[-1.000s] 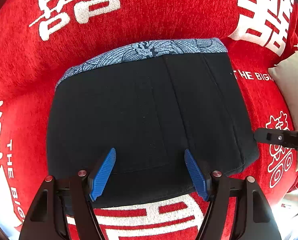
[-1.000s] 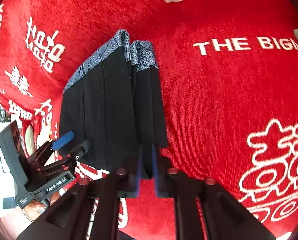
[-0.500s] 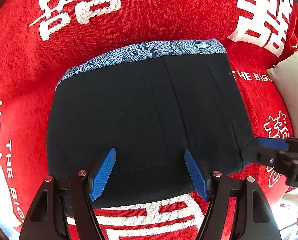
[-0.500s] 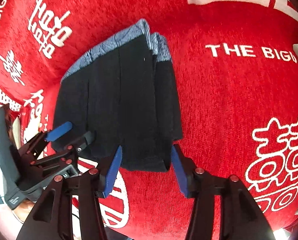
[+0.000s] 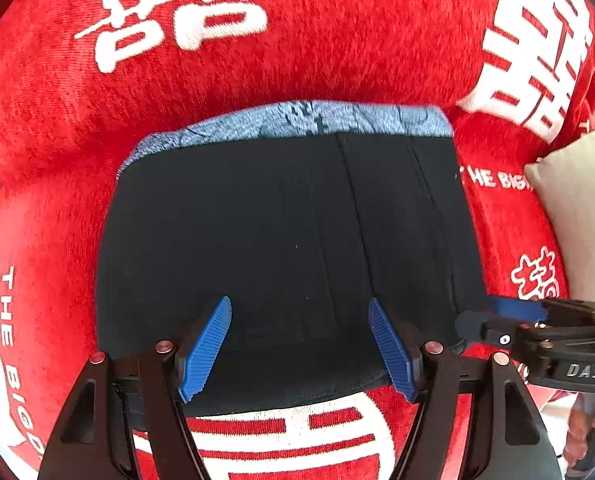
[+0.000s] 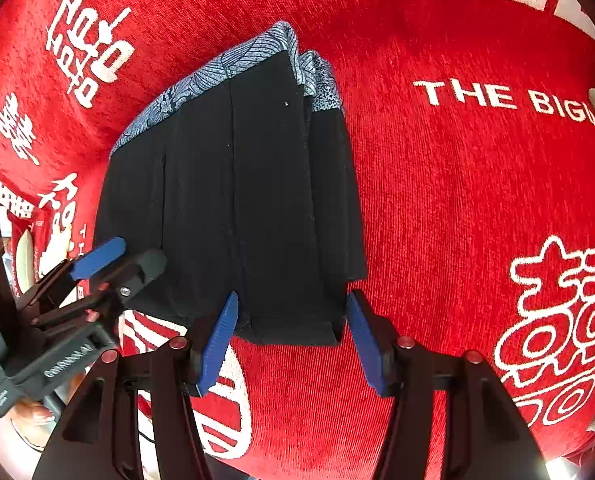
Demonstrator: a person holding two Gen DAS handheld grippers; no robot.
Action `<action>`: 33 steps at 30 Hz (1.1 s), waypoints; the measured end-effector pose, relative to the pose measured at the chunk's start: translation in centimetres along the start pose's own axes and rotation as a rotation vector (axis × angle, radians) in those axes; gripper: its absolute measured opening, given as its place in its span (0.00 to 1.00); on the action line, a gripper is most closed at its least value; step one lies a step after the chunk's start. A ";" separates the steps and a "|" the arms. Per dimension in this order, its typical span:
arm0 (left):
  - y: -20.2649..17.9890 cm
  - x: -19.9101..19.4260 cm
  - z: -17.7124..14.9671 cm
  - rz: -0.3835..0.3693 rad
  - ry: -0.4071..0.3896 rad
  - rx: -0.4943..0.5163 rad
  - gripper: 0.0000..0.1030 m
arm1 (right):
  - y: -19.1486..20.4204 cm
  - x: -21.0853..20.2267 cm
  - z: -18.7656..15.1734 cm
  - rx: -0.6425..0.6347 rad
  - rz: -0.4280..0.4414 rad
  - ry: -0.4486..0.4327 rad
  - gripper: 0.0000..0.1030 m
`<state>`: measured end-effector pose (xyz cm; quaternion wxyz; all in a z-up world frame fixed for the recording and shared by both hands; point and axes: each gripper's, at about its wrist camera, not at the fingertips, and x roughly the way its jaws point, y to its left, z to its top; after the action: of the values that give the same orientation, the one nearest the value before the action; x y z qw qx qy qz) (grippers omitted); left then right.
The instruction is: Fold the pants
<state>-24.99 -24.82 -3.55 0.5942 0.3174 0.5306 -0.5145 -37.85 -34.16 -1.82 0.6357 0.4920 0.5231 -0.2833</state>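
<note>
The black pants (image 5: pixel 281 248) lie folded into a compact rectangle on the red blanket, with a blue patterned waistband (image 5: pixel 297 122) at the far edge. My left gripper (image 5: pixel 299 344) is open over the near edge of the pants, holding nothing. My right gripper (image 6: pixel 291 340) is open and empty, its fingers straddling the near right corner of the pants (image 6: pixel 241 208). The right gripper also shows in the left wrist view (image 5: pixel 497 318) at the pants' right edge. The left gripper shows in the right wrist view (image 6: pixel 117 264) at the pants' left corner.
A red blanket (image 6: pixel 477 184) with white lettering covers the whole surface. A beige cushion (image 5: pixel 569 208) lies at the right edge of the left wrist view. The blanket drops off at the near left in the right wrist view.
My right gripper was shut on the pants' near edge a second ago; it has opened, let go and drawn back slightly. The left gripper has stayed open in place.
</note>
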 end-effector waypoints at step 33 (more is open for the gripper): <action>16.4 3.6 4.5 -0.236 0.132 -0.118 0.96 | -7.3 2.9 5.3 0.093 0.449 0.026 0.79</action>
<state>-8.42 -25.52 -8.76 0.5110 0.2507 0.6313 -0.5267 -41.36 -41.15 -7.15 0.6528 0.6284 0.3948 -0.1521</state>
